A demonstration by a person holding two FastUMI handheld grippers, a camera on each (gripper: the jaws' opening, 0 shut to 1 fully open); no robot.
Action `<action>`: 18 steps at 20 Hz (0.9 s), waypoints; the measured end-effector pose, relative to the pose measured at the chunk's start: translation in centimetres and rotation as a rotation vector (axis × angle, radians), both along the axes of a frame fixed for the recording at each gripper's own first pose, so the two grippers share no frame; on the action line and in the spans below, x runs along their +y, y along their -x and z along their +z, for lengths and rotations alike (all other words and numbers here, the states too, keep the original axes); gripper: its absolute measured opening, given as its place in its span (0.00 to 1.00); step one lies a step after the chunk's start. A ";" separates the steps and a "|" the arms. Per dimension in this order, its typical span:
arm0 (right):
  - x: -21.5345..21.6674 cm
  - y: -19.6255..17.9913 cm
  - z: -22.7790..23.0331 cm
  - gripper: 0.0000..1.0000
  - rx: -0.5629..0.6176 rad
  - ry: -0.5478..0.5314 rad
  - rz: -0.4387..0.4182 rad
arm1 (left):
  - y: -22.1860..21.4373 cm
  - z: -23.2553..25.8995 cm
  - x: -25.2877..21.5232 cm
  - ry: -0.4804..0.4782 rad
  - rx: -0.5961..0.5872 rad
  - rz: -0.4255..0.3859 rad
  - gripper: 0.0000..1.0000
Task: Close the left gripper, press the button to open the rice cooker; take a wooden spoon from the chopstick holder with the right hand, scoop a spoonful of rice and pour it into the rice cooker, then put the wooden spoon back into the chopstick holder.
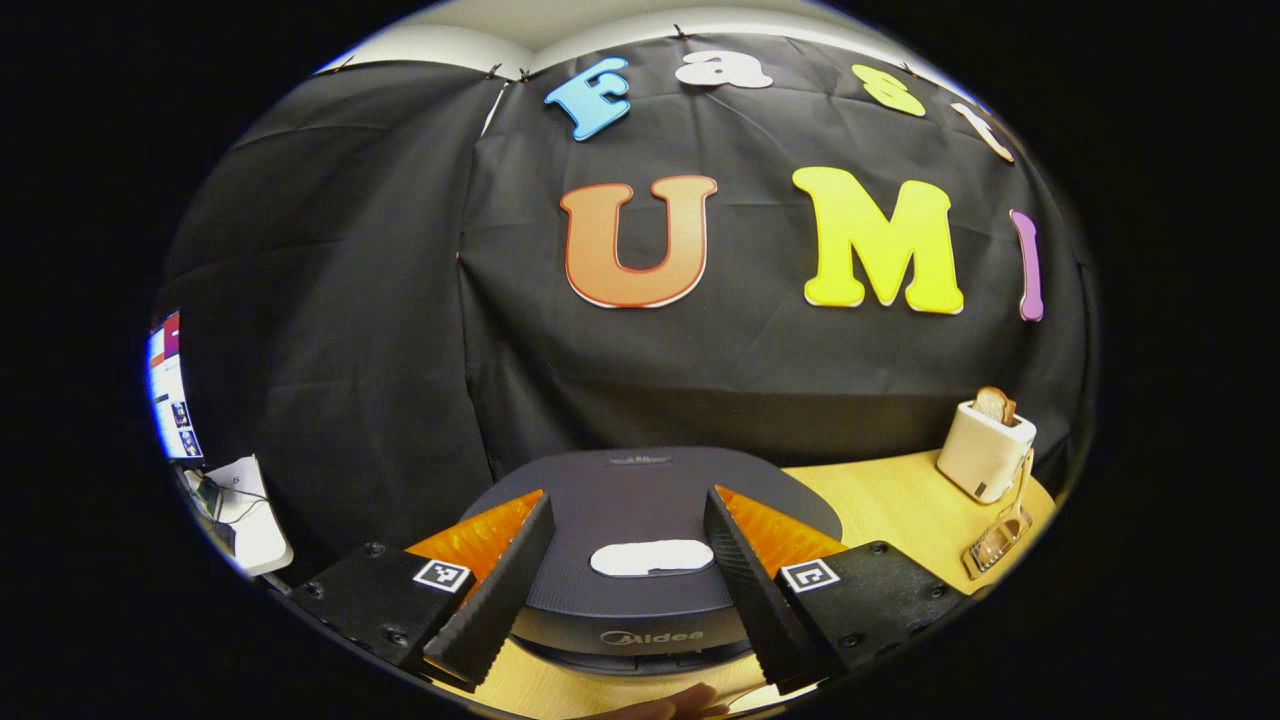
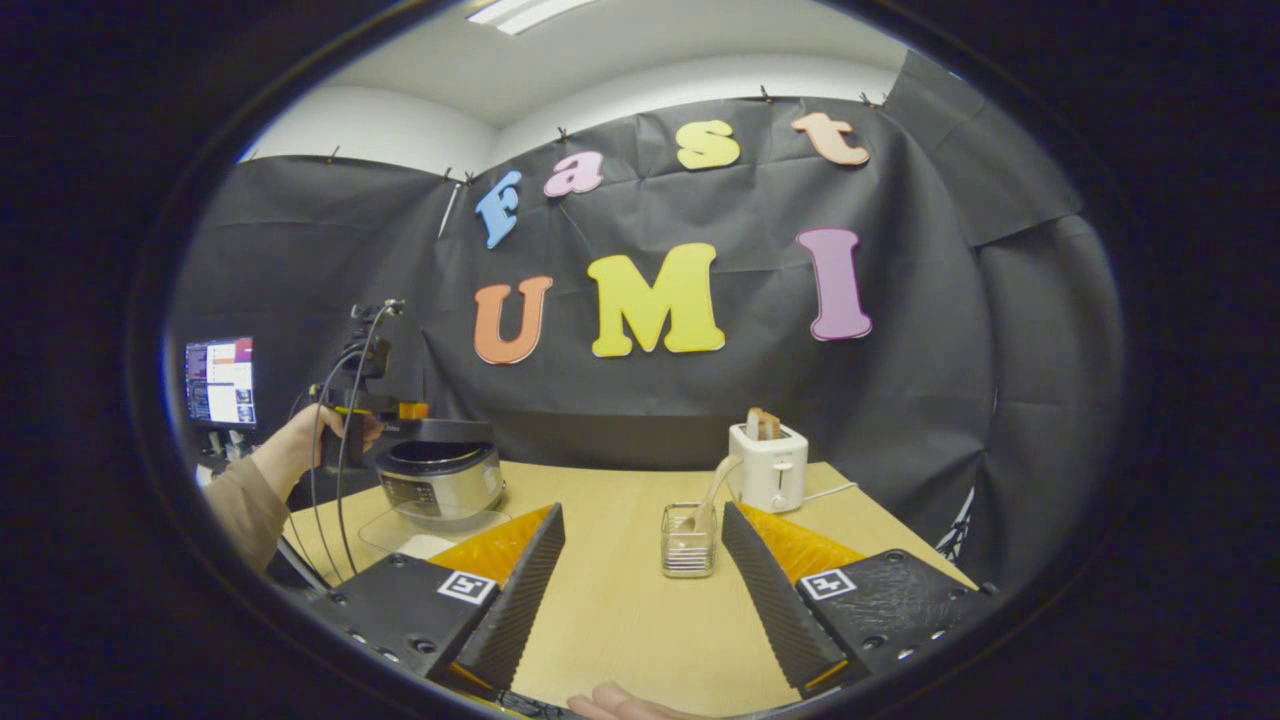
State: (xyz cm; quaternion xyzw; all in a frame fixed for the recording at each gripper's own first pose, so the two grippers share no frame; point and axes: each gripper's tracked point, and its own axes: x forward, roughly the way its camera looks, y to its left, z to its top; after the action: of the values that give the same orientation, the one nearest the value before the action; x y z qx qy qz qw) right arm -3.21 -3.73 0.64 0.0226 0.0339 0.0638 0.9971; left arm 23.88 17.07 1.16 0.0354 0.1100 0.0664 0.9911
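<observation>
Rice cooker (image 1: 650, 520), "Midea" on front

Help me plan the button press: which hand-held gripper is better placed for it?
Left. The left hand-held gripper hovers right over the rice cooker, with its white button between the open fingers. The right hand-held gripper faces the chopstick holder, away from the cooker.

You get even, bright light from a ceiling panel (image 2: 520, 12) above the toaster (image 2: 769, 465). Your table (image 2: 620, 590) shows soft shadows and no harsh glare. Both fisheye views bend strongly toward the rim; centres stay sharp.
</observation>
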 end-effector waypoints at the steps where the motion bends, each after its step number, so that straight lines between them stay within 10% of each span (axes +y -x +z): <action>1: 0.1 0.6 -0.1 0.94 -0.006 0.002 0.001 | 0.4 -0.6 0.0 0.006 0.009 -0.001 0.97; 18: 3.1 4.3 -1.9 0.94 -0.015 0.067 0.075 | 4.9 -3.4 -1.0 -0.015 -0.036 0.043 0.91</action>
State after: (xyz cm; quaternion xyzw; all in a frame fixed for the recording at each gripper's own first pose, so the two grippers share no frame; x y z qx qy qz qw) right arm -7.48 -0.60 -1.27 -0.0124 0.0291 0.1000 0.9945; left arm 18.96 16.05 -2.28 0.0391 0.0922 0.0890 0.9910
